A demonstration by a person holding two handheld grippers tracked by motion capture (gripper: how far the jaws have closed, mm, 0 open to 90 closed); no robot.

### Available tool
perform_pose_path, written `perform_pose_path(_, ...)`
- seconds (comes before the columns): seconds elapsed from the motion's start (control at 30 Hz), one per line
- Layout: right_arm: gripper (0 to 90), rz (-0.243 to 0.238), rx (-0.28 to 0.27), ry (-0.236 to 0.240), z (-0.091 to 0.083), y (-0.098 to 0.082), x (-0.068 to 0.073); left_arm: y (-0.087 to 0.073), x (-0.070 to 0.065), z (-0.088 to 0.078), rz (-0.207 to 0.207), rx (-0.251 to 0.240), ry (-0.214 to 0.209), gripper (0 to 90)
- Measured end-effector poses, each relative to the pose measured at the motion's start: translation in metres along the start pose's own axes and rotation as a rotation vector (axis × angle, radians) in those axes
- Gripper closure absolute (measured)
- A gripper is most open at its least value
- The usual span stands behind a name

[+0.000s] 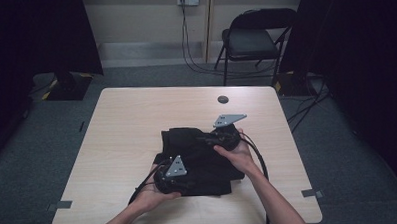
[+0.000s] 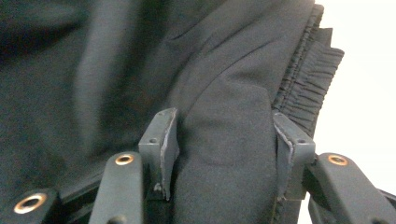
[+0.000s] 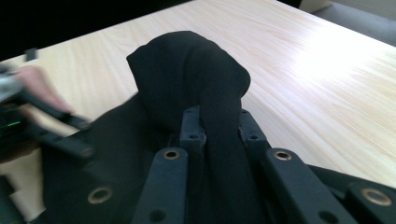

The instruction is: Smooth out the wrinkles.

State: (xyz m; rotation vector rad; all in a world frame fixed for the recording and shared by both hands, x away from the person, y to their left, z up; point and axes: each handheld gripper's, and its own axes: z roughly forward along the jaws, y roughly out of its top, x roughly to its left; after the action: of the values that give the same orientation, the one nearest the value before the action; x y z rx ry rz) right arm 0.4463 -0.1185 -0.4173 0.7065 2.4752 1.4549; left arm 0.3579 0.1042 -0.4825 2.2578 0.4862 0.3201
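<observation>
A: The black garment (image 1: 198, 162) is lying just below the middle of the high view, on the light wooden desk (image 1: 132, 124), and both hands are working on it.

B: The right gripper (image 1: 207, 138) is sitting near the centre of that frame, and in the right gripper view its jaws are pinching a bunched fold of the cloth (image 3: 219, 135). That fold is rising in a hump above the jaws, so I'd say it's being lifted clear of the rest.

A: And the left gripper (image 1: 181, 180) is working lower left of it, near the garment's near edge. In the left gripper view its jaws are standing about half apart with a ridge of fabric (image 2: 224, 140) between them.

B: Are the pads biting yet?

A: The cloth is filling the gap and touching both pads, but it's looking loose, not squeezed. I'm calling it not yet gripped.

B: The elastic waistband (image 2: 303, 88) is showing at the upper right of that view, right beside the jaws. So it looks like trousers or shorts, and the left gripper is going for a spot next to the waist.

A: Makes sense: one corner pinched high, the other side being caught low, so the piece can be folded or spread without dragging across the desk.

B: The bare desk around it is giving plenty of room for that.
</observation>
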Motion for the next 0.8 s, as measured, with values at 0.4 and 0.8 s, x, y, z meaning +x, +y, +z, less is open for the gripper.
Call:
perform_pose_path(0.4, 76.9, -0.051, -0.002, 0.051, -0.013, -0.004, 0.028, -0.003, 0.004, -0.002, 0.012, -0.006, 0.036, 51.8)
perform_pose_path(0.8, 76.8, -0.045, 0.082, 0.085, -0.014, -0.035, 0.046, -0.002, -0.002, -0.01, -0.009, 0.0, 0.037, 50.2)
